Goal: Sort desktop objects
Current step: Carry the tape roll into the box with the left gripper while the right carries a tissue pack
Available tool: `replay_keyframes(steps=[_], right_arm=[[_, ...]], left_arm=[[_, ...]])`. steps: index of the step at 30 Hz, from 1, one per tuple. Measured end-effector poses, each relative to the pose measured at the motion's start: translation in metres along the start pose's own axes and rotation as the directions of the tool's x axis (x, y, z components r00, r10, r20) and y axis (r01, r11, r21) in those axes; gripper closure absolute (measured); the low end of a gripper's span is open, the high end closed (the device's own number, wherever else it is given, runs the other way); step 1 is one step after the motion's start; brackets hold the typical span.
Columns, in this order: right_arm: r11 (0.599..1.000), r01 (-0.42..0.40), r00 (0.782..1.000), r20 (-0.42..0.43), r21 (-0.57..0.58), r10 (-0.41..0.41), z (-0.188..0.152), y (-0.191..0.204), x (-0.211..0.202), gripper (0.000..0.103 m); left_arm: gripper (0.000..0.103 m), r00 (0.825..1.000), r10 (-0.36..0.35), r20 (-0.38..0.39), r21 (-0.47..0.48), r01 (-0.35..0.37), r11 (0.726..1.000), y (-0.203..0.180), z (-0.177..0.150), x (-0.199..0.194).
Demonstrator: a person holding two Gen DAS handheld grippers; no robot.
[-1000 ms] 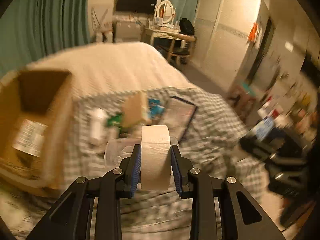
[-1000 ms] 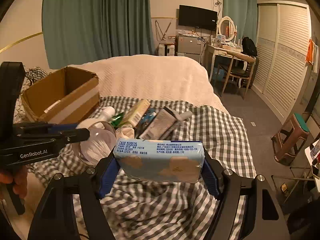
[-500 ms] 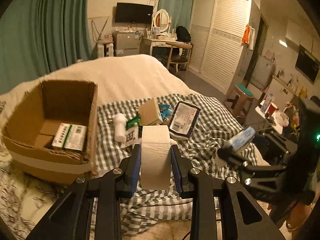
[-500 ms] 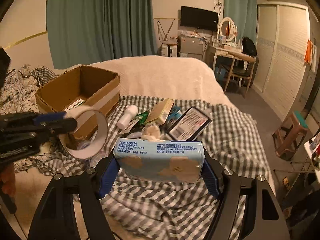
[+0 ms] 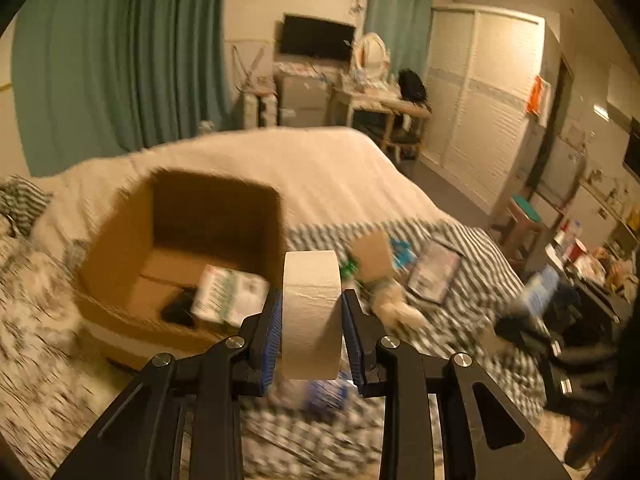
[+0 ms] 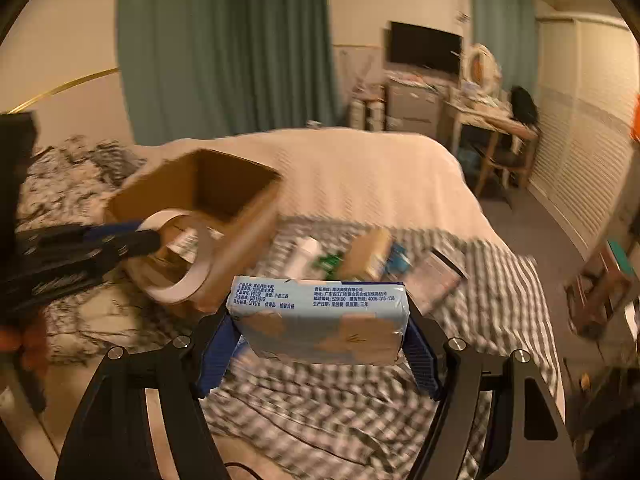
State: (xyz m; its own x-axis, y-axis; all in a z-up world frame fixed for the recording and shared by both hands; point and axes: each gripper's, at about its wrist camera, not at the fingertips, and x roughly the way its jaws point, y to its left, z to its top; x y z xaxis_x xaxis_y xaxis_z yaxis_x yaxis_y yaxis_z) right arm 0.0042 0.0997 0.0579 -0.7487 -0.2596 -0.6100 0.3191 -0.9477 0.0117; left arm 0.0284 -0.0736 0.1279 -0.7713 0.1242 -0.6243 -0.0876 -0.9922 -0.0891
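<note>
Both loads have swung toward the cardboard box, now centre-left of frame: the left gripper fingers clamp the tape roll, the right gripper fingers the tissue pack, so drop-off looks near.
</note>
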Motion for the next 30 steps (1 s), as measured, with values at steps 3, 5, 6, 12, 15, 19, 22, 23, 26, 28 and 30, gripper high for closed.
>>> replay_keyframes(steps=[3, 5, 6, 12, 15, 19, 22, 23, 26, 28, 30], right_arm=[[0.998, -0.051, 0.999, 0.001, -0.045, 0.052, 0.014, 0.029, 0.006, 0.03], [0.992, -0.11, 0.994, -0.006, -0.06, 0.109, 0.024, 0.047, 0.018, 0.03], [0.989, -0.135, 0.991, -0.014, -0.062, 0.134, 0.03, 0.056, 0.028, 0.03], [0.978, -0.206, 0.978, -0.049, -0.032, 0.204, 0.066, 0.097, 0.11, 0.03], [0.973, -0.231, 0.97, -0.081, -0.006, 0.23, 0.074, 0.106, 0.153, 0.03], [0.977, -0.214, 0.975, -0.069, -0.015, 0.212, 0.08, 0.113, 0.182, 0.011], [0.984, -0.176, 0.979, -0.103, -0.001, 0.175, 0.086, 0.114, 0.188, 0.006], [0.987, -0.159, 0.98, -0.119, -0.005, 0.157, 0.087, 0.112, 0.187, 0.006], [0.995, -0.098, 0.985, -0.147, -0.013, 0.095, 0.091, 0.1, 0.169, 0.006], [0.998, -0.055, 0.988, -0.145, -0.005, 0.054, 0.095, 0.087, 0.143, 0.006], [1.0, -0.012, 0.99, -0.138, 0.006, 0.013, 0.104, 0.073, 0.107, 0.006]], left_arm=[[0.074, 0.998, 0.034, 0.048, 0.003, -0.034, 0.999, 0.035, 0.017, -0.003], [0.074, 0.996, 0.072, 0.048, 0.008, -0.073, 0.997, 0.056, 0.025, 0.002], [0.074, 0.994, 0.095, 0.051, 0.01, -0.095, 0.995, 0.067, 0.029, 0.005], [0.074, 0.989, 0.144, 0.041, -0.014, -0.144, 0.99, 0.132, 0.04, 0.039], [0.074, 0.99, 0.14, 0.018, -0.027, -0.139, 0.99, 0.149, 0.038, 0.057], [0.051, 0.987, 0.16, 0.023, -0.023, -0.159, 0.987, 0.16, 0.033, 0.064], [0.009, 0.977, 0.21, 0.049, -0.042, -0.208, 0.977, 0.168, 0.032, 0.053], [0.009, 0.977, 0.206, 0.053, -0.045, -0.204, 0.978, 0.17, 0.031, 0.047], [0.009, 0.979, 0.202, 0.038, -0.054, -0.199, 0.978, 0.176, 0.033, 0.027], [0.009, 0.978, 0.204, 0.049, -0.063, -0.201, 0.978, 0.174, 0.035, 0.009], [0.009, 0.976, 0.205, 0.076, -0.068, -0.2, 0.977, 0.166, 0.037, -0.011]])
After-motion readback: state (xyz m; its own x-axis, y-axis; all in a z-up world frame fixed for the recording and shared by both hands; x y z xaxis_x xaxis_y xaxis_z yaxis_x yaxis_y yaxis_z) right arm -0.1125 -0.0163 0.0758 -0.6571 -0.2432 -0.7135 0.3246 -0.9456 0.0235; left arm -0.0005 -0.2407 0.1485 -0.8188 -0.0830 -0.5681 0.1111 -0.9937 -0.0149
